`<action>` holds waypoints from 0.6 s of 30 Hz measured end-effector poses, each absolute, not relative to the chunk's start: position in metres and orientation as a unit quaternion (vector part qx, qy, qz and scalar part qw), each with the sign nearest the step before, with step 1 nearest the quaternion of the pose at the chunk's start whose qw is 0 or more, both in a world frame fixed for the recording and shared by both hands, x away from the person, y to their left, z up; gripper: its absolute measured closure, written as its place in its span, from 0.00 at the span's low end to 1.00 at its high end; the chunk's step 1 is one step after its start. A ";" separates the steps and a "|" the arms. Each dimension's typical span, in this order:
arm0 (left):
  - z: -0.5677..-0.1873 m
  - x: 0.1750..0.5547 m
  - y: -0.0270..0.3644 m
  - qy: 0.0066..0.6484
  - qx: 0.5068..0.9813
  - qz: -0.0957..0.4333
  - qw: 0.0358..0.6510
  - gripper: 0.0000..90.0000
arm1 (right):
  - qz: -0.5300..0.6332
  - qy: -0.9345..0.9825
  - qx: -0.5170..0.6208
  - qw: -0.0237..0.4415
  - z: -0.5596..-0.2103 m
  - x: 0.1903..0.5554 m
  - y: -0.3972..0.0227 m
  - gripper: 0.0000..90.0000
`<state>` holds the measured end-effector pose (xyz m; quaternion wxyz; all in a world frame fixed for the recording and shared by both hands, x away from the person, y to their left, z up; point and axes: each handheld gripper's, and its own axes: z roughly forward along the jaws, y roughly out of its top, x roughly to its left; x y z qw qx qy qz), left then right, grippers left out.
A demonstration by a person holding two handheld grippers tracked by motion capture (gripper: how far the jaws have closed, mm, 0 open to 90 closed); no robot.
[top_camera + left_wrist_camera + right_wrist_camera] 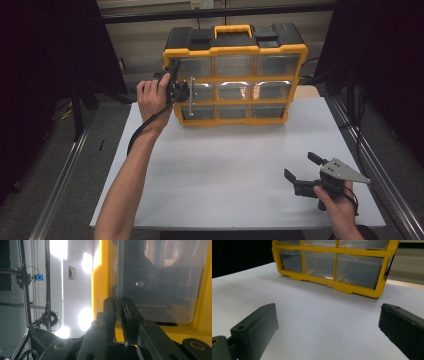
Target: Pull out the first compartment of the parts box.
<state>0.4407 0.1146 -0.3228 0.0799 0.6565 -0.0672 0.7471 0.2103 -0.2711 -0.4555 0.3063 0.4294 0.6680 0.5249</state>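
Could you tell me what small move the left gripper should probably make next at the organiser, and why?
Probably a gentle pull straight back: the left gripper has its jaws shut on the front edge of a clear drawer in the yellow organiser, so the drawer should slide out.

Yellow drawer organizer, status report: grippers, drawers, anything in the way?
Left gripper shut on the clear drawer's edge, left column of the organizer. Right gripper open, idle low over the table. Nothing in the way.

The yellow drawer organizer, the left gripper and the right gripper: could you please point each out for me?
yellow drawer organizer (235, 49), high view, on its yellow top rail.
left gripper (119, 305), left gripper view, between its closed fingertips.
right gripper (301, 165), high view, midway between its spread fingertips.
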 end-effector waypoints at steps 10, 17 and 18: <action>-0.321 0.436 0.116 -0.065 0.659 0.744 0.091 0.92 | 0.524 0.668 0.429 0.308 -0.456 0.210 -0.272 0.02; -0.320 0.430 0.117 -0.066 0.658 0.744 0.094 0.92 | 0.525 0.666 0.431 0.309 -0.456 0.210 -0.272 0.02; -0.319 0.430 0.118 -0.071 0.654 0.746 0.101 0.92 | 0.525 0.666 0.431 0.310 -0.456 0.210 -0.272 0.02</action>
